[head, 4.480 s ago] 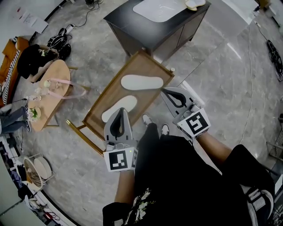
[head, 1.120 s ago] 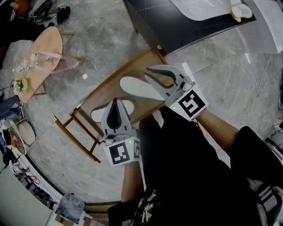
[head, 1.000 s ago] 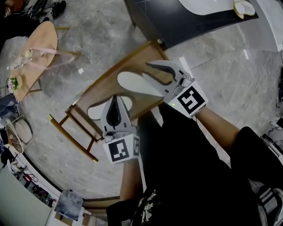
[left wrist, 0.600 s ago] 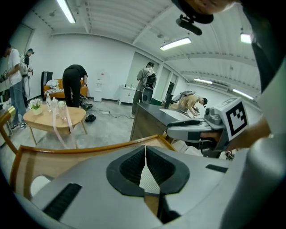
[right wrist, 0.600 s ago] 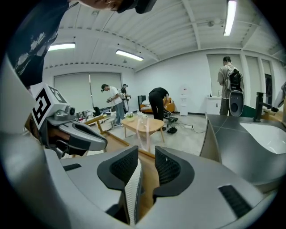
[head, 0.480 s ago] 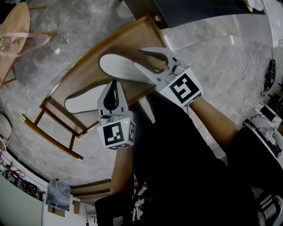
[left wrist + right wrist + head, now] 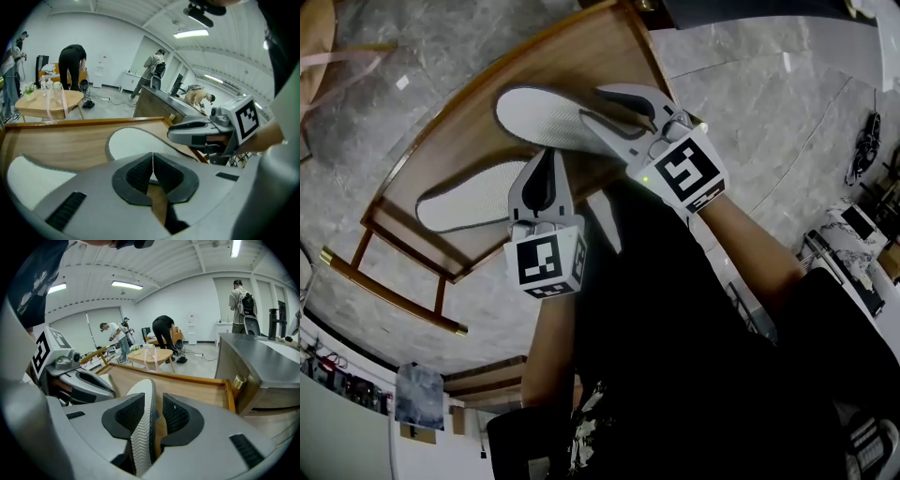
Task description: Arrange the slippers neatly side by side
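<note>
Right gripper (image 7: 591, 105): jaws apart, just been opening, straddling the 3 o'clock end of the far slipper (image 7: 546, 117) on the wooden surface (image 7: 487, 75). Left gripper (image 7: 547, 159): jaws together, empty, at the 3 o'clock end of the near slipper (image 7: 464, 202), which lies at 7 o'clock from the far one.

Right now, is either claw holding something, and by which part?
Nothing is gripped. The right claw has just been opening; the edge of a white slipper stands between its jaws, not pinched. The left claw is shut and empty.
</note>
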`<action>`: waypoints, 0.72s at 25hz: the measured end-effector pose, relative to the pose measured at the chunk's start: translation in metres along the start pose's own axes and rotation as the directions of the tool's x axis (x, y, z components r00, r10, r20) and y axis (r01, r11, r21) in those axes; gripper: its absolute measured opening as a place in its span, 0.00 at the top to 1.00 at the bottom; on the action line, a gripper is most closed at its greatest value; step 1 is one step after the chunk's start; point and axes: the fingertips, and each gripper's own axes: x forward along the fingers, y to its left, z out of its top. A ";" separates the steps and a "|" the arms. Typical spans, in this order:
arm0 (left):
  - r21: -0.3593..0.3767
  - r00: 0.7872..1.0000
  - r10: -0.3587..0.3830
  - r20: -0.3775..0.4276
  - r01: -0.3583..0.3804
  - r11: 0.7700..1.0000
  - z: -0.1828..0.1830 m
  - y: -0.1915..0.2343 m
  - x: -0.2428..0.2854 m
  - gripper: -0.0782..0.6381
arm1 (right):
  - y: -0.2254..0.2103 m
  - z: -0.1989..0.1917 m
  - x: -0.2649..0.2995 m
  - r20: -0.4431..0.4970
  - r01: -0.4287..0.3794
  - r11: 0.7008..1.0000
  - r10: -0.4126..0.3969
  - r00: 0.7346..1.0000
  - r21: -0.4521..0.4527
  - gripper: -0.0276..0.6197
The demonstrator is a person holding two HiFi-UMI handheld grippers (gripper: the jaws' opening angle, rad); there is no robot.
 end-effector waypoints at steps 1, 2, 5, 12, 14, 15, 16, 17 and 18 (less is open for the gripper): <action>-0.002 1.000 -0.009 -0.012 0.009 1.000 -0.004 -0.002 0.002 0.89 | 0.000 -0.004 0.001 -0.007 0.001 1.000 -0.001 1.000 0.005 0.79; -0.007 1.000 -0.018 -0.022 0.017 1.000 -0.008 -0.003 0.005 0.89 | 0.000 -0.007 0.002 -0.014 0.001 1.000 -0.001 1.000 0.009 0.79; -0.021 0.999 -0.036 -0.041 0.035 0.999 -0.016 -0.005 0.011 0.89 | -0.003 -0.013 0.004 -0.025 0.011 1.000 -0.010 1.000 0.015 0.79; -0.069 0.996 -0.052 -0.076 0.047 0.997 -0.029 0.000 0.021 0.89 | 0.001 -0.024 0.009 -0.061 -0.038 0.999 0.040 0.997 0.033 0.81; -0.072 0.995 -0.055 -0.083 0.049 0.996 -0.030 -0.001 0.023 0.89 | 0.002 -0.026 0.010 -0.069 -0.047 0.998 0.051 0.996 0.050 0.81; -0.074 0.995 -0.055 -0.085 0.049 0.996 -0.030 -0.001 0.024 0.89 | 0.001 -0.027 0.010 -0.071 -0.044 0.997 0.048 0.996 0.056 0.81; -0.076 0.995 -0.055 -0.087 0.049 0.996 -0.030 -0.001 0.025 0.89 | 0.000 -0.028 0.010 -0.073 -0.040 0.997 0.044 0.996 0.062 0.81; -0.077 0.995 -0.055 -0.089 0.048 0.996 -0.031 -0.002 0.026 0.89 | 0.000 -0.028 0.010 -0.074 -0.038 0.997 0.043 0.996 0.067 0.81; -0.078 0.994 -0.053 -0.091 0.046 0.996 -0.031 -0.002 0.026 0.89 | 0.000 -0.029 0.011 -0.076 -0.039 0.997 0.045 0.996 0.072 0.82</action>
